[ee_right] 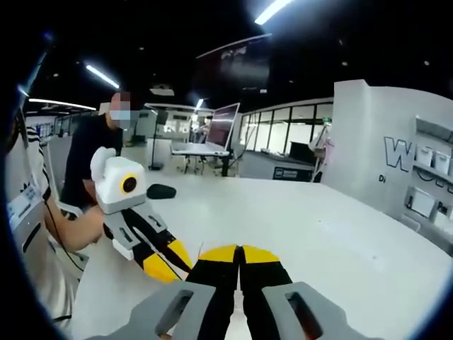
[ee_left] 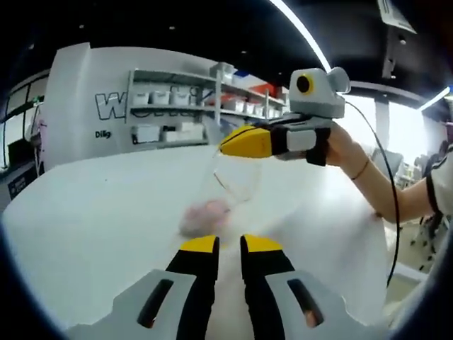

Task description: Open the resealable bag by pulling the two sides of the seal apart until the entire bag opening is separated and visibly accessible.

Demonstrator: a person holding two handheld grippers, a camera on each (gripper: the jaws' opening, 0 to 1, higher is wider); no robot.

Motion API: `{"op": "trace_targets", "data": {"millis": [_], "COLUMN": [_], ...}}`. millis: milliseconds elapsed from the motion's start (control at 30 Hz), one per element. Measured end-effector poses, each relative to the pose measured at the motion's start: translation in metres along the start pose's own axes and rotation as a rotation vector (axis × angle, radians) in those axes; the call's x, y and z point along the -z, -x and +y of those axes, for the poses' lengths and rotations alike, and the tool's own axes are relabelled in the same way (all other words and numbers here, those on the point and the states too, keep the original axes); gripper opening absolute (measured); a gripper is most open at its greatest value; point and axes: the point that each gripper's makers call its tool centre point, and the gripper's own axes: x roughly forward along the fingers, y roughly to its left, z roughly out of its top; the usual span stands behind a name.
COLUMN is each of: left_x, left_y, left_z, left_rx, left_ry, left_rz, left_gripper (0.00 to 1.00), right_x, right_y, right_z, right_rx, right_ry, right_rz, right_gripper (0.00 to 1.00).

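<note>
In the left gripper view, the left gripper (ee_left: 228, 244) rises from the bottom with its jaws nearly together on the near lower edge of the clear resealable bag (ee_left: 228, 185), which hangs between the two tools above the white table (ee_left: 92, 212); something pink sits blurred inside it. The right gripper (ee_left: 228, 144) reaches in from the right, jaws together on the bag's top edge. In the right gripper view, that gripper's own jaws are pressed together at the bottom, the thin film barely visible there, with the left gripper (ee_right: 173, 269) beside it at left. The risk is that slippery film slides from one pinch, so the seal stays shut and the bag drops.
</note>
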Motion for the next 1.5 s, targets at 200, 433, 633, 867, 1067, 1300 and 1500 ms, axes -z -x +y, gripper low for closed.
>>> {"op": "trace_targets", "data": {"millis": [200, 433, 633, 867, 1067, 1300, 1500], "left_x": [-0.003, 0.002, 0.003, 0.002, 0.003, 0.0, 0.002], "left_y": [0.002, 0.008, 0.01, 0.01, 0.01, 0.01, 0.01], "left_z": [0.014, 0.025, 0.027, 0.027, 0.028, 0.027, 0.026], "left_rx": [-0.047, -0.079, -0.083, -0.078, -0.08, -0.074, -0.071], "left_ry": [0.012, 0.039, 0.044, 0.047, 0.042, 0.042, 0.043], "left_rz": [-0.056, -0.07, -0.075, -0.083, -0.079, -0.091, -0.085], "left_gripper": [0.2, 0.2, 0.2, 0.2, 0.2, 0.2, 0.2], "right_x": [-0.001, -0.002, -0.001, -0.002, -0.005, -0.006, -0.008], "right_y": [0.0, -0.002, -0.006, -0.009, -0.012, -0.009, -0.011], "right_z": [-0.002, -0.004, -0.001, -0.005, -0.014, -0.018, -0.025], "right_rx": [0.006, 0.008, 0.003, 0.005, 0.013, 0.029, 0.027], "right_ry": [-0.004, -0.013, -0.025, -0.022, -0.017, -0.018, -0.028], "right_rz": [-0.005, -0.01, -0.015, -0.007, 0.005, 0.001, 0.012], "right_gripper": [0.0, 0.0, 0.0, 0.0, 0.0, 0.0, 0.0]}}
